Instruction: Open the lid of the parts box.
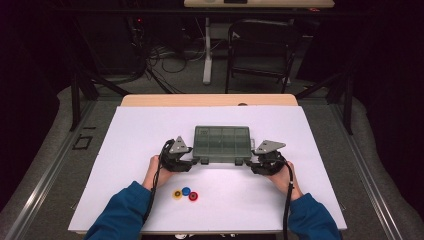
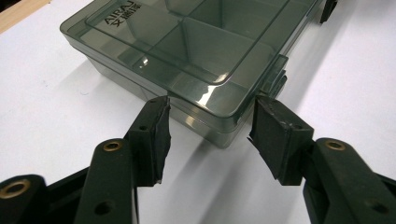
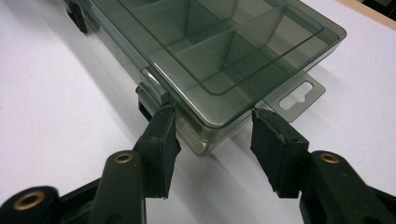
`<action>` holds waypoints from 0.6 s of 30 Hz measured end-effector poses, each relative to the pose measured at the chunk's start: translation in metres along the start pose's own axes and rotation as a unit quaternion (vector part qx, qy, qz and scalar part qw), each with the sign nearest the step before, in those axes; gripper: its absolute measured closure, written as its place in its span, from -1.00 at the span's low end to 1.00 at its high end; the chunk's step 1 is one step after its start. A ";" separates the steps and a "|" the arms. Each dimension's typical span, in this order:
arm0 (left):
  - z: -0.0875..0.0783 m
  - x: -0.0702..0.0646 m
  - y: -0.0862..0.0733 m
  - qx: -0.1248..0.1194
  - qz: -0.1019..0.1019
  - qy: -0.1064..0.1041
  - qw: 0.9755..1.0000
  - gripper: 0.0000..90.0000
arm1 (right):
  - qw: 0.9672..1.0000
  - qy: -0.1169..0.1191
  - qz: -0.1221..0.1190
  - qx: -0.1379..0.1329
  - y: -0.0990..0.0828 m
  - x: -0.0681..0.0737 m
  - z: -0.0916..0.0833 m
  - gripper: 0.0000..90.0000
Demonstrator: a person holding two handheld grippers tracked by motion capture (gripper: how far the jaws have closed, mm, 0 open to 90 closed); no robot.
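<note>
In the left gripper view, the left gripper (image 2: pixel 209 114) straddles the near corner of the smoky transparent organiser box (image 2: pixel 196 51): its two black pads stand apart, one at each side of the corner, their tips at the plastic or just short of it; I cannot tell whether they press on it. The right gripper (image 3: pixel 214 123) mirrors this in its own view, fingers apart around the opposite near corner, beside the hang tab at the box's end. My reading is that the two corners are bracketed to steady the box or square it up before the latches are worked, since the lid is down and both latches sit on the near edge between the grippers.

In the high view the box (image 1: pixel 222 143) lies at the middle of the frame on the white sheet (image 1: pixel 130 150) covering the table, with the left gripper (image 1: pixel 190 163) at its lower left corner and the right gripper (image 1: pixel 251 166) at its lower right, each held by one hand.

Counted: one box, two latches, two grippers, and three small round discs (yellow (image 1: pixel 177 194), blue (image 1: pixel 186 190), red (image 1: pixel 193 196)) clustered below the box towards the bottom of the frame, probably waiting to go into the compartments.
</note>
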State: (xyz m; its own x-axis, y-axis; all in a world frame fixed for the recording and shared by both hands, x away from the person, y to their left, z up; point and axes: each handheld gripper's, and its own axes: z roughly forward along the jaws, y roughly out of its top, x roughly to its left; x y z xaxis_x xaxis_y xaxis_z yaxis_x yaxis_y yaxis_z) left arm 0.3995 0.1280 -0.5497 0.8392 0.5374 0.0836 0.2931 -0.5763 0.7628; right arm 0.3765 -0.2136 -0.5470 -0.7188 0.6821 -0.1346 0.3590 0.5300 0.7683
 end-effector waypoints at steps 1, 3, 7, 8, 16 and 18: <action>0.000 0.000 0.000 0.000 0.000 -0.001 1.000 0.05 | 1.000 0.000 0.000 -0.001 0.000 0.000 0.000 0.11; 0.000 0.000 0.000 0.000 0.000 -0.001 1.000 0.06 | 1.000 0.000 0.000 -0.001 0.000 0.000 0.000 0.11; 0.001 -0.001 0.000 0.002 0.000 0.002 1.000 0.06 | 1.000 -0.003 -0.001 0.004 0.001 0.001 0.001 0.07; 0.001 -0.001 0.000 0.002 0.000 0.002 1.000 0.06 | 1.000 -0.003 -0.001 0.004 0.001 0.001 0.001 0.07; 0.000 0.000 0.000 -0.003 -0.003 0.000 1.000 0.09 | 1.000 -0.005 0.008 -0.002 0.000 0.000 -0.001 0.14; 0.000 0.000 0.000 -0.004 -0.004 -0.001 1.000 0.10 | 1.000 -0.005 0.009 -0.004 0.000 0.000 -0.001 0.15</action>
State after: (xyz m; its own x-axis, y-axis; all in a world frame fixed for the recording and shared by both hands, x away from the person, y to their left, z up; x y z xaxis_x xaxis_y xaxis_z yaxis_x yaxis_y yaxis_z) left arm 0.3994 0.1284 -0.5498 0.8371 0.5418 0.0761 0.2974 -0.5672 0.7680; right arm 0.3761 -0.2139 -0.5462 -0.7066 0.6961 -0.1276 0.3664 0.5141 0.7755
